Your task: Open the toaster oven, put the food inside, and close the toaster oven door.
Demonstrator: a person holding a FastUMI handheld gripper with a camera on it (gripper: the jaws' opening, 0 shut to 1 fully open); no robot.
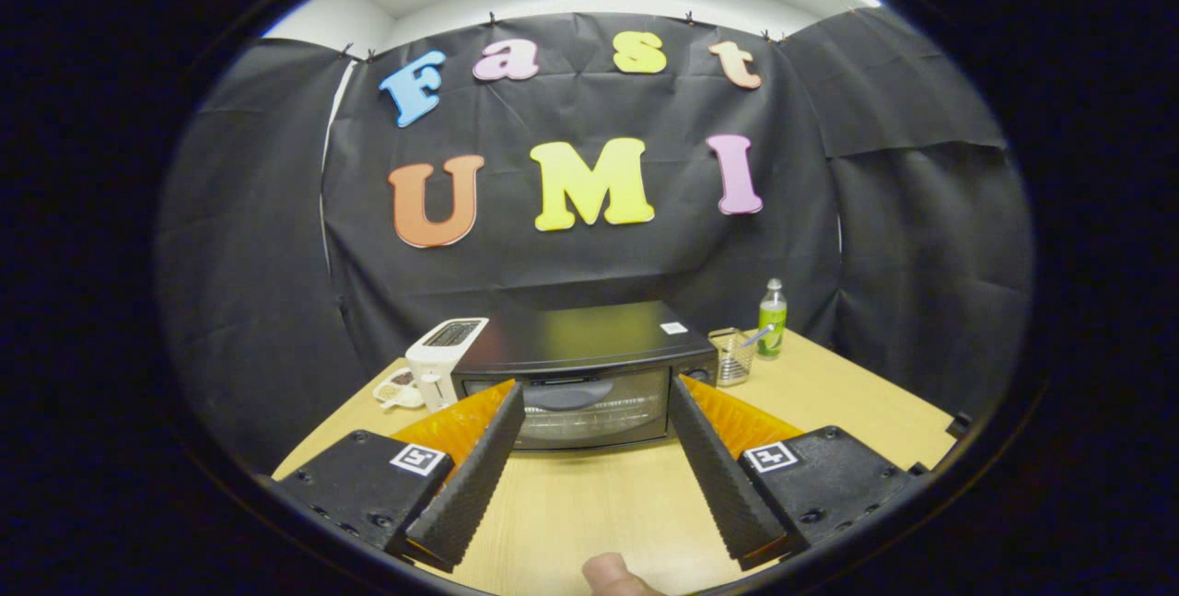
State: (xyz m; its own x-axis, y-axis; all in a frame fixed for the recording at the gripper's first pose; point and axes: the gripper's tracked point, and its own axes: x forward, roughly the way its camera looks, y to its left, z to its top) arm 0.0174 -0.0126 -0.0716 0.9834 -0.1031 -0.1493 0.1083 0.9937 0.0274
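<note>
A fingertip (610,574) of a person is seen nearest, at the edge of the pale wooden table (589,513). Above the table the gripper (597,403) is held wide open, and nothing is gripped between its fingers. Just beyond them the black toaster oven with a glass door (582,375) is placed, and its door is shut. A dark rounded shape is seen behind the glass, but it cannot be told whether it is food. This scene fits a moment when the door is yet to be opened, and equally a moment when it is closed again. A white toaster (445,356), a clear glass cup (733,356) and a green bottle (772,318) are placed beside the oven.
</note>
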